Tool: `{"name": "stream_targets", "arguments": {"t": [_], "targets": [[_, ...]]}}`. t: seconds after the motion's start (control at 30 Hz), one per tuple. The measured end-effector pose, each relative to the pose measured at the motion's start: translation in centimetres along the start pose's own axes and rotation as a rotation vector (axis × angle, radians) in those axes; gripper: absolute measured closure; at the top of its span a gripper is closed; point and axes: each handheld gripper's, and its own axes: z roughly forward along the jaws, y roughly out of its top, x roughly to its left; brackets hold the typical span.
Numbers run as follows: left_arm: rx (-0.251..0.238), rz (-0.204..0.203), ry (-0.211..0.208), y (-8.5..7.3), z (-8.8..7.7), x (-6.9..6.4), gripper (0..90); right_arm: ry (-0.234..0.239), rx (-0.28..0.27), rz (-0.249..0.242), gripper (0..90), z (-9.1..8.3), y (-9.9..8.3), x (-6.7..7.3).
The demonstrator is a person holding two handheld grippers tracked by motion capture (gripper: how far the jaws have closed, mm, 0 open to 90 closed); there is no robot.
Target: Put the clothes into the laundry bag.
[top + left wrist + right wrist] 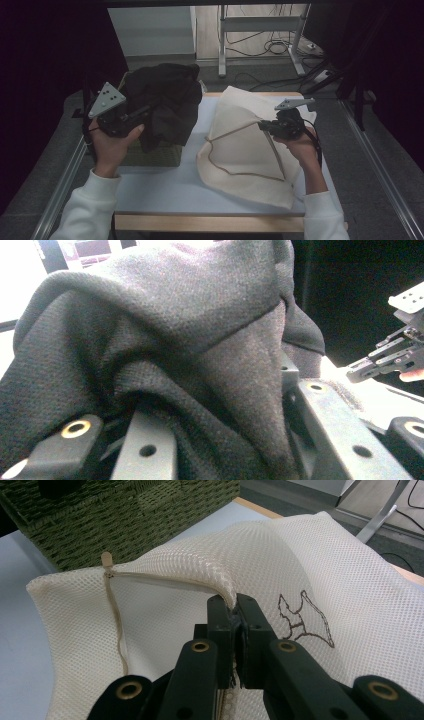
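A black garment [167,100] hangs bunched over a green woven basket [155,156] at the table's left. My left gripper [141,113] is shut on the black garment [165,330], whose folds fill the space between the jaws of my left gripper [225,405] and hide the fingertips. To the right lies a cream mesh bag [245,150] with a tan cord along its opening. My right gripper [261,125] is shut on the bag's raised upper edge. In the right gripper view, the right gripper [234,602] pinches the mesh bag [170,590] beside a dark stitched mark [305,617].
The white table [160,187] has a wooden front edge and metal rails on both sides. The basket [125,515] stands just beyond the bag. A metal desk frame [222,45] and floor cables [272,47] lie behind the table.
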Motion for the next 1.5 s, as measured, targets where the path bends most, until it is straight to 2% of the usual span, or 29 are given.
{"name": "stream_targets", "arguments": {"t": [0.1,0.27,0.53,0.7,0.87,1.03,1.23,1.5], "targets": [[0.0,0.012,-0.001,0.0,0.0,-0.3,66.9,-0.004,0.0,-0.004,86.1,0.1,0.0,0.1],[-0.011,0.007,-0.014,-0.1,0.0,-0.7,66.9,-0.003,0.007,-0.008,86.1,0.4,0.0,0.3],[-0.016,0.02,-0.017,-0.2,-0.2,-1.3,66.9,-0.004,0.011,-0.011,86.1,0.7,0.0,0.4],[-0.029,0.023,-0.045,-0.1,-0.6,-2.0,66.8,-0.007,0.011,-0.009,86.1,0.8,0.0,0.4],[-0.044,0.02,-0.055,0.0,-0.9,-2.6,66.9,-0.009,0.01,-0.008,86.1,0.7,0.0,0.4],[-0.045,0.034,-0.072,-0.1,-1.1,-3.4,66.8,-0.01,0.008,-0.008,86.1,0.8,0.0,0.4],[-0.048,0.033,-0.111,-0.3,-1.4,-4.1,66.8,-0.01,0.011,-0.006,86.1,1.0,0.0,0.4],[-0.065,0.035,-0.143,-0.4,-1.9,-5.1,66.8,-0.012,0.01,-0.007,86.1,1.0,0.0,0.3]]}}
